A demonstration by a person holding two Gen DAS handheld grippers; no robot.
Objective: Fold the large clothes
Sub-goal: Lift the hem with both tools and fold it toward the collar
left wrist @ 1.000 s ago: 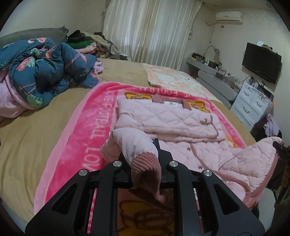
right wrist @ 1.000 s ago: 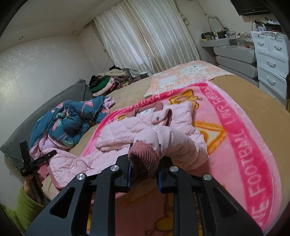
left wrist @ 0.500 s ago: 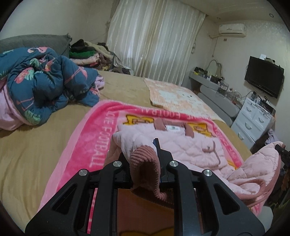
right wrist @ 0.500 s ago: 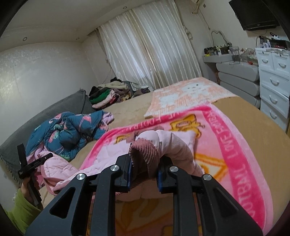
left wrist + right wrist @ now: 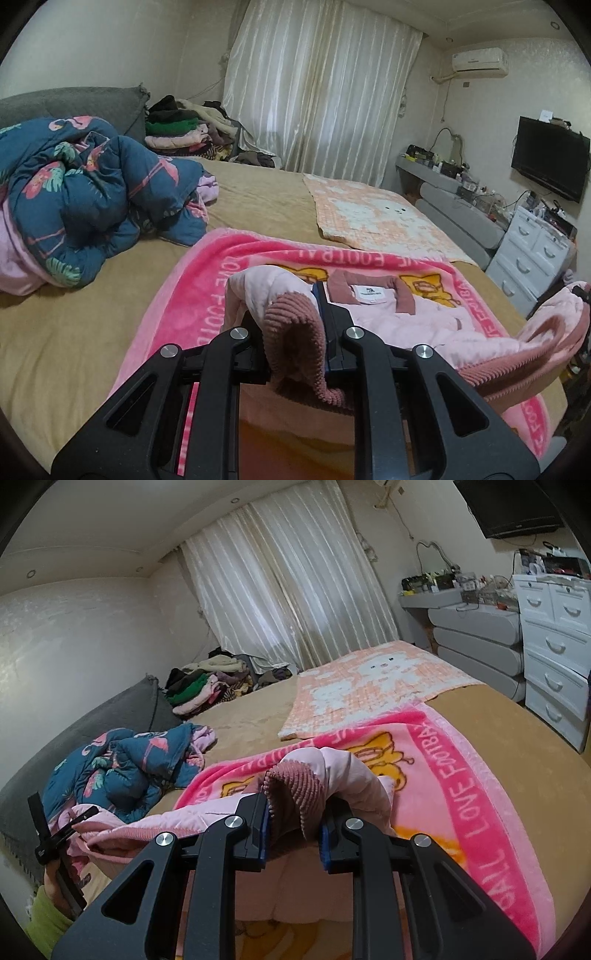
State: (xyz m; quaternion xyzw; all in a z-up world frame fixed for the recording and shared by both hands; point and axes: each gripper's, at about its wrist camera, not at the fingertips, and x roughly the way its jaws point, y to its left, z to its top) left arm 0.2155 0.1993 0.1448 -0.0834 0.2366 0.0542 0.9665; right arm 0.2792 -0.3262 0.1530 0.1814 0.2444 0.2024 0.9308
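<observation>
A pale pink quilted jacket (image 5: 413, 325) with dusty-rose corduroy trim lies on a bright pink blanket (image 5: 199, 288) on the bed, its collar and label toward the curtains. My left gripper (image 5: 295, 328) is shut on the jacket's bottom hem and a corduroy cuff, lifted off the blanket. My right gripper (image 5: 293, 814) is shut on the hem and the other cuff at the opposite side, also raised. The lifted hem (image 5: 517, 365) sags between the two grippers. In the right wrist view the left gripper (image 5: 55, 834) and a hand in a green sleeve (image 5: 44, 919) show at the far left.
A crumpled dark blue flamingo quilt (image 5: 85, 192) lies left of the blanket. A peach checked mat (image 5: 373, 214) lies beyond it. A heap of clothes (image 5: 184, 129) sits by the curtains. White drawers (image 5: 554, 642) and a grey bench (image 5: 458, 214) stand right of the bed.
Both grippers have risen and carried the jacket's bottom hem and cuffs forward toward its collar. Less of the jacket's body shows now, hidden under the lifted part.
</observation>
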